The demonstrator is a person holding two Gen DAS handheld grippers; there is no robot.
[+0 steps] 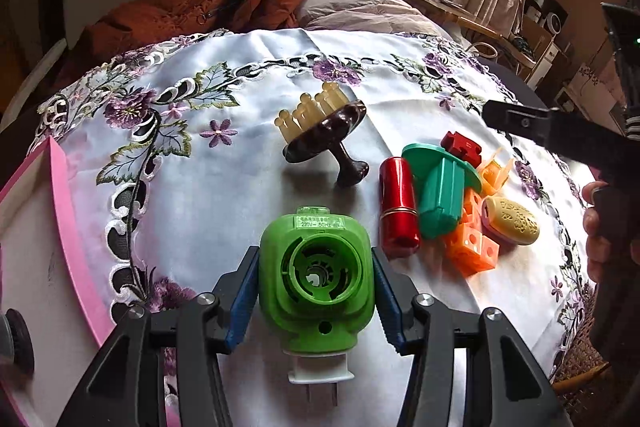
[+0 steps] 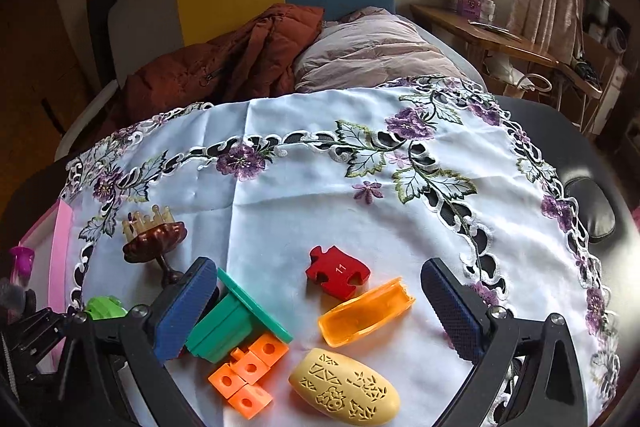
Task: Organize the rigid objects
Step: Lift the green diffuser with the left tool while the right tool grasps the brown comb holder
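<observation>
My left gripper (image 1: 316, 291) is shut on a green plug-in device (image 1: 316, 283), its white plug end toward the camera, just above the embroidered tablecloth (image 1: 224, 195). To its right lie a red cylinder (image 1: 398, 207), a teal funnel-shaped piece (image 1: 438, 189), orange cubes (image 1: 472, 247), a yellow oval case (image 1: 512, 221), a red puzzle piece (image 1: 462, 147) and a brown scalp massager (image 1: 324, 131). My right gripper (image 2: 316, 311) is open, hovering over the teal piece (image 2: 236, 327), orange cubes (image 2: 248, 375), orange cap (image 2: 366, 313), puzzle piece (image 2: 338, 271) and yellow case (image 2: 346, 389).
A pink-edged box (image 1: 60, 223) stands at the table's left edge, also in the right wrist view (image 2: 60, 227). Behind the table are a rust-coloured jacket (image 2: 232, 63), a pink pillow (image 2: 372, 47) and a yellow-blue headboard. A black pad (image 2: 592, 211) lies at the right.
</observation>
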